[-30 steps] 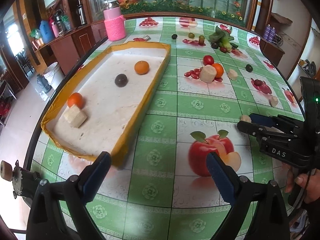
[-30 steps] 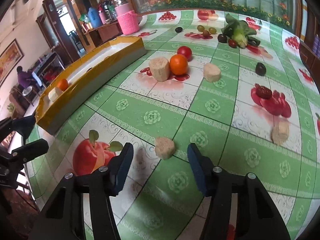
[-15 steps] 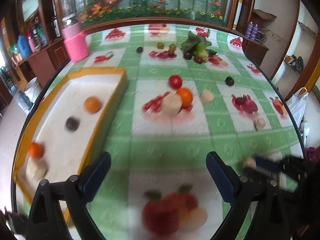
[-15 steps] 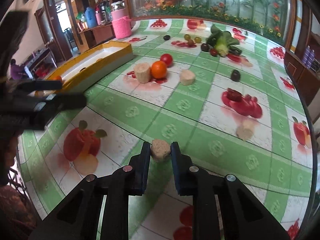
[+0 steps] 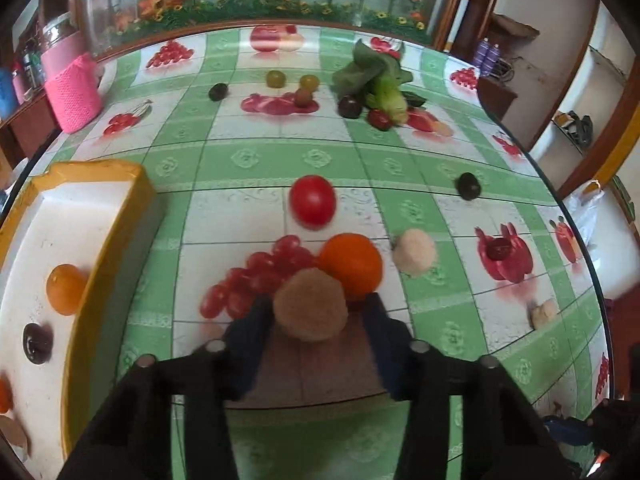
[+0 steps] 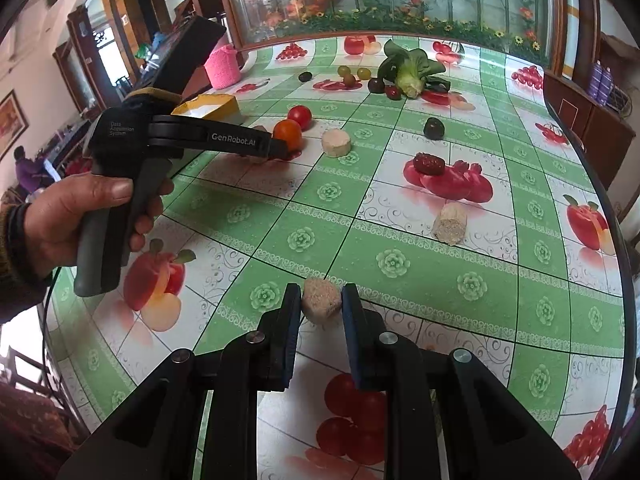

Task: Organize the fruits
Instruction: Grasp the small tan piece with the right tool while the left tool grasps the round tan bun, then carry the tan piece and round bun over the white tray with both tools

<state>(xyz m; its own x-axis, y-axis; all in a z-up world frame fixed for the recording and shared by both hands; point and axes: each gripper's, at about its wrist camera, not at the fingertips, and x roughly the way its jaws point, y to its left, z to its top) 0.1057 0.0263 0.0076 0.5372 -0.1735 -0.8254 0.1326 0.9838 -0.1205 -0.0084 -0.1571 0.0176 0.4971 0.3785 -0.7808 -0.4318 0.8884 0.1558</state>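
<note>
left gripper (image 5: pixel 310 312): your fingers straddle the tan round cake chunk (image 5: pixel 310 305), not clamped; closing could bump the touching orange (image 5: pixel 351 263).
right gripper (image 6: pixel 321 305): pinching a small beige chunk (image 6: pixel 321 305) by the tips, it could slip.

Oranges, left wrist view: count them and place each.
3. One orange on the table behind the tan chunk; a second in the yellow tray; a third, cut off at the frame edge, in that tray. Others may be hidden.

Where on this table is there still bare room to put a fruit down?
The tray's white floor beyond its orange is bare, as is the cloth between tray and tomato. It is crowded around the left tool and by the greens.
</note>
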